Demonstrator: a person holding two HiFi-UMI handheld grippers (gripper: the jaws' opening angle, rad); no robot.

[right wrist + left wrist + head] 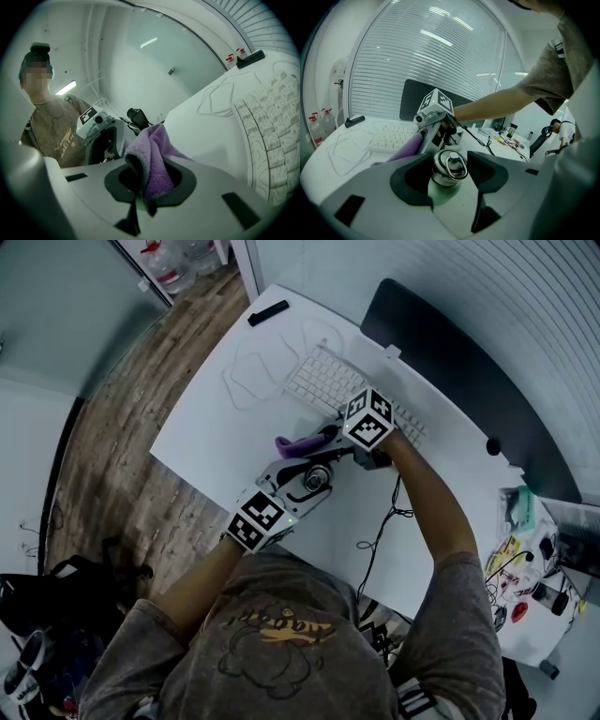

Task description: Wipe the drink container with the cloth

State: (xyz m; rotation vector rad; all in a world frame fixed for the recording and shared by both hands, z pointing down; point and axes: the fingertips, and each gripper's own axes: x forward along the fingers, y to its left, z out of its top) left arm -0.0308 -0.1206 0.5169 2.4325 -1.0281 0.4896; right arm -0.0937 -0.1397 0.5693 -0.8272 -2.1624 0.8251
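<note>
The drink container (317, 478) has a pale green body and a steel lid with a ring (448, 165). My left gripper (302, 486) is shut on it, with the black pads on either side of the lid (449, 177), holding it over the white desk (225, 418). A purple cloth (292, 443) is clamped in my right gripper (323, 440), which is shut on it just beyond the container. In the right gripper view the cloth (153, 157) bulges up out of the jaws (150, 182) and hides the container. In the left gripper view the cloth (406, 148) hangs beside the lid.
A white keyboard (323, 379) lies just behind the grippers, with a looped white cable (246, 371) to its left and a small black bar (268, 312) at the far corner. A dark monitor (459, 381) stands at the back. A black cable (380, 531) and clutter (525, 563) are on the right.
</note>
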